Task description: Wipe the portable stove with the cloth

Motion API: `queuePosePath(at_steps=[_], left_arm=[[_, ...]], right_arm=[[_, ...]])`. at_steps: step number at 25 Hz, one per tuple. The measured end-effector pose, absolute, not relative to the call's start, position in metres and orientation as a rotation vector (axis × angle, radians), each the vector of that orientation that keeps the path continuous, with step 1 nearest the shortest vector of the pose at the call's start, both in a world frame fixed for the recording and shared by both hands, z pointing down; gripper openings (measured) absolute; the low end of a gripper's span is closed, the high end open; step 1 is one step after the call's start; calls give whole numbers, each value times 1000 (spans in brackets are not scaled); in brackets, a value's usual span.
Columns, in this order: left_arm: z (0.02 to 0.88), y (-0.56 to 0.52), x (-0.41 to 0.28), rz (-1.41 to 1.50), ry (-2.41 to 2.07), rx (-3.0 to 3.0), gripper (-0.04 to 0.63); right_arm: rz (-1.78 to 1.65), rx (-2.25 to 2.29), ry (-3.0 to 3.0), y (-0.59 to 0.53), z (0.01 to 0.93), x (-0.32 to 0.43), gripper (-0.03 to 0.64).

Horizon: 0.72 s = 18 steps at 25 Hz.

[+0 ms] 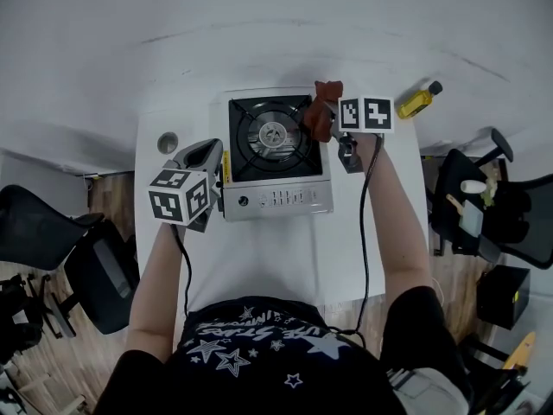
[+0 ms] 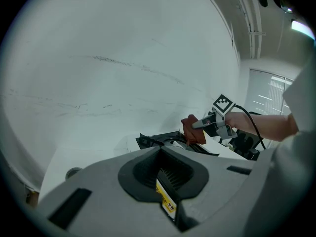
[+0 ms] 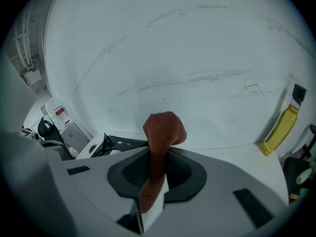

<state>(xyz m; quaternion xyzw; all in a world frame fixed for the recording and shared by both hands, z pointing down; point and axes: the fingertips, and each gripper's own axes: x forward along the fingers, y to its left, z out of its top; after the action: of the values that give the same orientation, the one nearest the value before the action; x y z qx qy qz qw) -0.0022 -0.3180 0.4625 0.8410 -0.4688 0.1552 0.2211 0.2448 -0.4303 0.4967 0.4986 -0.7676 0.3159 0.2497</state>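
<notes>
Well, stove: the portable stove (image 1: 276, 199) stands on the white table (image 1: 285, 258), silver front panel towards me, black top with the round burner (image 1: 273, 134) in the middle.
Bottle: a yellow bottle (image 1: 416, 102) with a dark cap lies tilted on the table to the right of the stove, towards its far side and well apart from it. I cannot tell whether the yellow is the liquid or the plastic.
Round thing: a small grey round thing (image 1: 168, 143) sits to the left of the stove. Whether it is a cup or a lid, and what is in it, I cannot tell.
On the burner: nothing stands on the black pan support.
Cloth: the cloth (image 3: 163, 132) is rust-red with a knitted, nubbly surface. It is bunched into a narrow strip that rises out of my jaws and curls over at the top into a rounded lump.
Cloth's place: it is above the stove's far right corner. I cannot tell whether it touches the black top.
Right claw: my right claw (image 3: 150, 201) pinches the lower part of the cloth, jaws pressed onto it.
Left claw: my left claw (image 2: 168, 204) is at the stove's left edge, jaws drawn in on that rim, with the stove's yellow label (image 2: 165, 197) showing between them.
</notes>
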Motion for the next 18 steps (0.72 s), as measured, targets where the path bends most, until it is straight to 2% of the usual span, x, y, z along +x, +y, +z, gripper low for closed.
queuePosePath(at_steps=[6, 13, 18], left_arm=[[456, -316, -7, 411, -1309, 2328, 6], [448, -312, -14, 388, -1334, 2322, 6], [447, -308, -25, 376, -1361, 2301, 6]], right_arm=[[855, 1301, -2218, -412, 461, 218, 61], [778, 1047, -2415, -384, 421, 121, 61], [839, 881, -2465, -365, 426, 59, 61]])
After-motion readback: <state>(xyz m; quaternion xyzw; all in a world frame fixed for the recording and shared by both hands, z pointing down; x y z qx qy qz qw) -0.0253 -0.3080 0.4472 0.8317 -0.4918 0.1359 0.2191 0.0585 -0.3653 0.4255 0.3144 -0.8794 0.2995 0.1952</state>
